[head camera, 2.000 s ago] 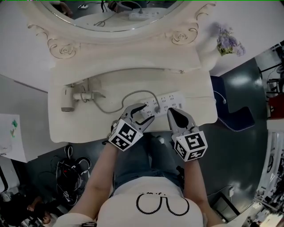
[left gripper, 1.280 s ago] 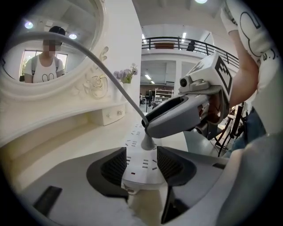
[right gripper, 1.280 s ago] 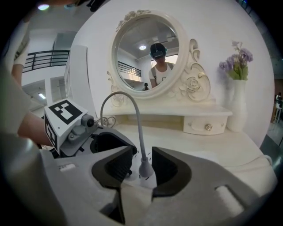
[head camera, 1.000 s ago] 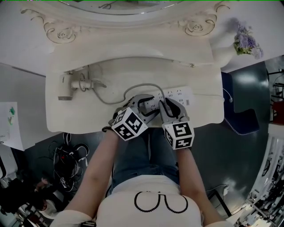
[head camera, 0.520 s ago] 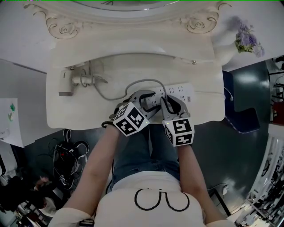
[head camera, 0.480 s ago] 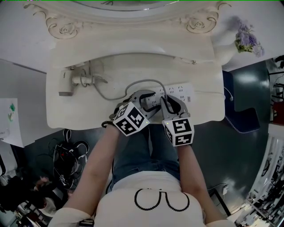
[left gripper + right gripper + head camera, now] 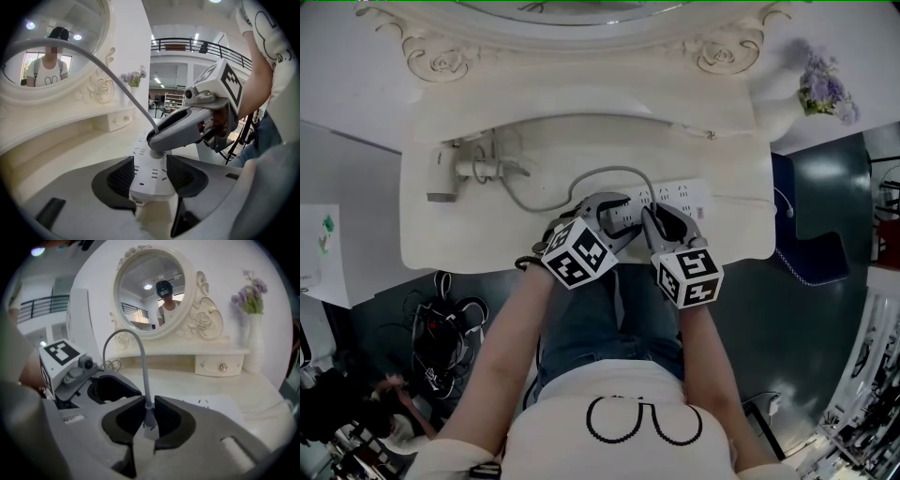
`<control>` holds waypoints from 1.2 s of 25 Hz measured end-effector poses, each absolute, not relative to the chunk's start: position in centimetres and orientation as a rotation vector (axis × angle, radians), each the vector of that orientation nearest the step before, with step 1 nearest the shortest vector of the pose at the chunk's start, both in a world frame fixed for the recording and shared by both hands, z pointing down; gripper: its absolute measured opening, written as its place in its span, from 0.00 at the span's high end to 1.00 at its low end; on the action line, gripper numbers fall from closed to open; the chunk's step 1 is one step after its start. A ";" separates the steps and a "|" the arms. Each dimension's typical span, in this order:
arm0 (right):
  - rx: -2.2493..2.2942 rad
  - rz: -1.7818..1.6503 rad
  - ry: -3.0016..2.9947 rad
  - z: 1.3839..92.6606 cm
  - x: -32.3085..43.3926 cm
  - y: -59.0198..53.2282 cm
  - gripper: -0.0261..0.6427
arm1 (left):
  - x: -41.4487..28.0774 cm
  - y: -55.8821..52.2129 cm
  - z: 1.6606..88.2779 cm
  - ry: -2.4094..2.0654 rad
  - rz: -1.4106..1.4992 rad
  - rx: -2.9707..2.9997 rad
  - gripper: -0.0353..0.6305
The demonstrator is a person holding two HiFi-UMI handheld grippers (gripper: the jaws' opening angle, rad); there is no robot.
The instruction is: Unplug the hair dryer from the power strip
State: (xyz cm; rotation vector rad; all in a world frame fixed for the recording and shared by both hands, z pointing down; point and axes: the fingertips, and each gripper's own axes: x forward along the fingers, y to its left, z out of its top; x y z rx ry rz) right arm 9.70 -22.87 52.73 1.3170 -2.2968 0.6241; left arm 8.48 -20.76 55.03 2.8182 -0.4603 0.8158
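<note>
Grey fingers, right: the right gripper (image 7: 149,416) has just been closing, and its fingers now pinch the pale plug (image 7: 149,423) with the dark pads nearly together.
Left fingers: the left gripper (image 7: 151,174) clamps the near end of the white power strip (image 7: 144,163), with one pad against each long side.
Plug: one, seated in the power strip just beyond the left fingers.
Cord: one grey cord (image 7: 137,350) arches up from the plug, then runs left across the tabletop (image 7: 487,242).
Hair dryer: one hair dryer (image 7: 450,178) lies at the far left of the tabletop, well apart from both grippers.
Counts: two grippers, one power strip, one mirror (image 7: 150,294), one vase of purple flowers (image 7: 252,298).
Head view only: it shows the hair dryer and the cord's whole run.
Gripper views only: they show each grip up close, and a person reflected in the mirror.
</note>
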 end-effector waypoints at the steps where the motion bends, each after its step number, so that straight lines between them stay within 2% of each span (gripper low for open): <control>1: 1.288 0.551 -2.266 52.7 9.5 -22.7 0.88 | 8.5 -20.7 55.0 -0.449 0.818 2.820 0.63; 5: 1.223 0.458 -2.209 52.8 9.1 -22.6 0.89 | 8.6 -20.6 55.2 -0.411 0.858 2.816 0.63; 11: 1.320 0.785 -2.292 52.7 9.9 -23.3 0.88 | 8.7 -20.8 55.2 -0.447 0.874 2.795 0.63; 19: 1.229 0.524 -2.222 52.2 9.5 -22.2 0.91 | 8.8 -20.5 55.2 -0.391 0.913 2.804 0.63; 26: 1.254 0.679 -2.306 52.0 10.0 -22.9 0.90 | 8.8 -20.6 55.2 -0.424 0.914 2.786 0.63; 30: 1.256 0.616 -2.285 51.8 10.2 -22.2 0.91 | 9.0 -20.6 55.2 -0.429 0.903 2.788 0.62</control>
